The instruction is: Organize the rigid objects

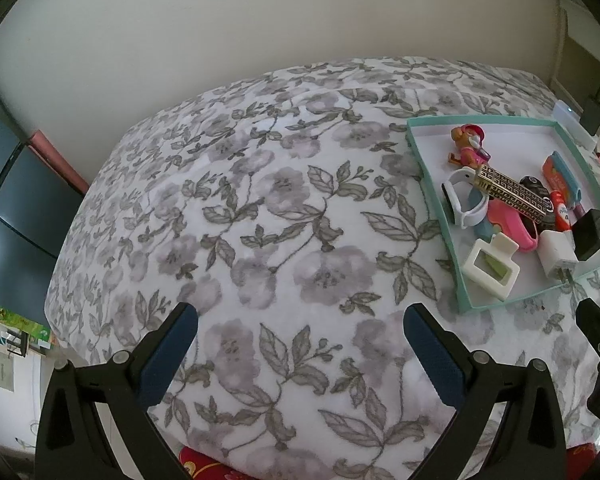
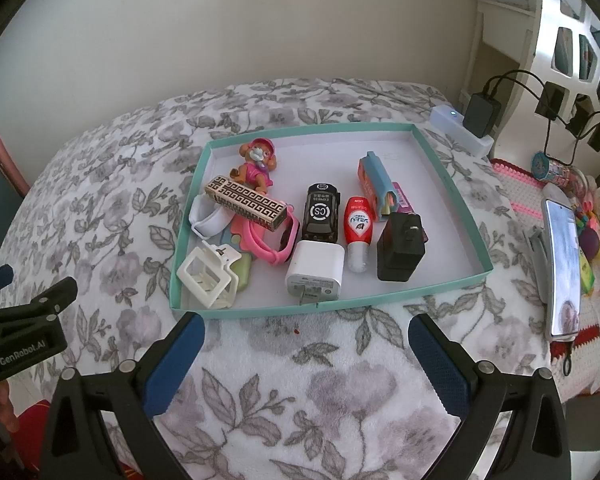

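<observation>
A teal-rimmed shallow box (image 2: 456, 188) (image 1: 432, 200) lies on a floral blanket. In it lie a pink dog figure (image 2: 256, 168), a patterned gold-black box (image 2: 246, 202), a white hair clip (image 2: 208, 276), a pink watch (image 2: 278, 246), a black toy car (image 2: 322, 216), a red tube (image 2: 356, 224), a white charger (image 2: 316, 272) and a black charger (image 2: 400, 252). My right gripper (image 2: 306, 344) is open and empty just in front of the box. My left gripper (image 1: 300, 332) is open and empty over bare blanket, left of the box.
The floral blanket (image 1: 260, 220) covers the surface up to a plain wall. Right of the box a phone (image 2: 564, 268) leans on a stand among small toys. A white power strip (image 2: 460, 128) with black plugs sits behind the box. The left gripper's side (image 2: 24, 332) shows at left.
</observation>
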